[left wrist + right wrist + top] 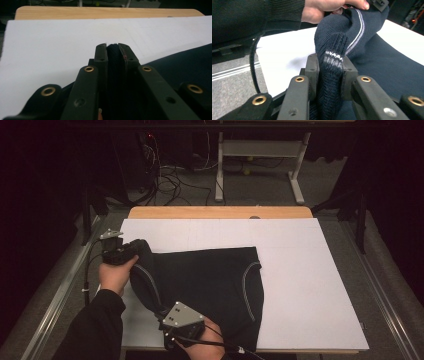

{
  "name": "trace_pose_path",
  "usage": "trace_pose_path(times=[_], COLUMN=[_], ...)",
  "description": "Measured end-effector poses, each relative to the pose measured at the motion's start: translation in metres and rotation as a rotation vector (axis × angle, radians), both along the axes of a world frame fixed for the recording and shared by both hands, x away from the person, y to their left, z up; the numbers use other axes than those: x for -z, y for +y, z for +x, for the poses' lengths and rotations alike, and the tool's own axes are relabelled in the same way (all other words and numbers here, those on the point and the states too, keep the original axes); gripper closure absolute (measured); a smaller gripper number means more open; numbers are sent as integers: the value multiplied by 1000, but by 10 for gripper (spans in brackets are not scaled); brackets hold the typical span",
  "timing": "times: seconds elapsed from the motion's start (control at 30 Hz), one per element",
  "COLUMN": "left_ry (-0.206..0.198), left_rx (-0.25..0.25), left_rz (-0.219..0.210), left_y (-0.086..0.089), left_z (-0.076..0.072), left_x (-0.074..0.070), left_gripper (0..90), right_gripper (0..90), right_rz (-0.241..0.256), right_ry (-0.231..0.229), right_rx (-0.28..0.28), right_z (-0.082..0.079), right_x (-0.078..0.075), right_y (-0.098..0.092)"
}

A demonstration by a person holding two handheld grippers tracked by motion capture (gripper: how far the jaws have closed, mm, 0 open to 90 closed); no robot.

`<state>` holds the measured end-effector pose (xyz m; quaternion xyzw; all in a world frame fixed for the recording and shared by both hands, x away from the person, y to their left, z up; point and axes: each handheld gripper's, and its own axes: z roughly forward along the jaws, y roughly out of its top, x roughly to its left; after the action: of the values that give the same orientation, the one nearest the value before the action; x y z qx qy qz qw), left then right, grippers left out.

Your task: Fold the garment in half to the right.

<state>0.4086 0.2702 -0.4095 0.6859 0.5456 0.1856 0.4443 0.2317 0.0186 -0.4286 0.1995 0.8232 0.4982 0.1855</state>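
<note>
1. dark knit garment (205, 280) lies on a white sheet (300, 270) over the wooden table (220, 212), its left edge lifted off the sheet.
2. left gripper (131, 249): jaws nearly together, dark fabric pinched between the fingers (101, 53), cloth edge just at the tips.
3. right gripper (162, 312): jaws clamped on a ribbed fold with a white stripe, cloth bulging up past the fingers (312, 66).
4. garment edge stretches raised between the two grippers; the rest lies flat to the right of them.
5. left hand (324, 8) shows above the fold in the right gripper view.
</note>
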Motion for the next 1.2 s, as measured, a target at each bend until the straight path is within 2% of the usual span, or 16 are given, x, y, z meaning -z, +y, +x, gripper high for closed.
trace_pose_path(times=[0.17, 0.43, 0.77, 0.9, 1.2], left_ry=[-20, -34, -39, -42, -36], left_rx=[51, 84, 134, 142, 177], left_rz=[48, 60, 79, 76, 83], left_y=[-27, -59, -103, -122, -164], left_z=[3, 8, 15, 19, 29], left_x=[-14, -28, -31, -26, -19], left_gripper=[752, 751, 751, 751, 751], right_gripper=[741, 739, 735, 735, 729], right_rz=[23, 36, 41, 57, 34], right_ry=[-16, -33, -28, -16, 15], right_rx=[25, 66, 111, 138, 189], right_z=[-2, -5, -8, -8, -9], right_x=[-4, -8, -4, -3, 8], right_y=[-23, -60, -96, -111, -143])
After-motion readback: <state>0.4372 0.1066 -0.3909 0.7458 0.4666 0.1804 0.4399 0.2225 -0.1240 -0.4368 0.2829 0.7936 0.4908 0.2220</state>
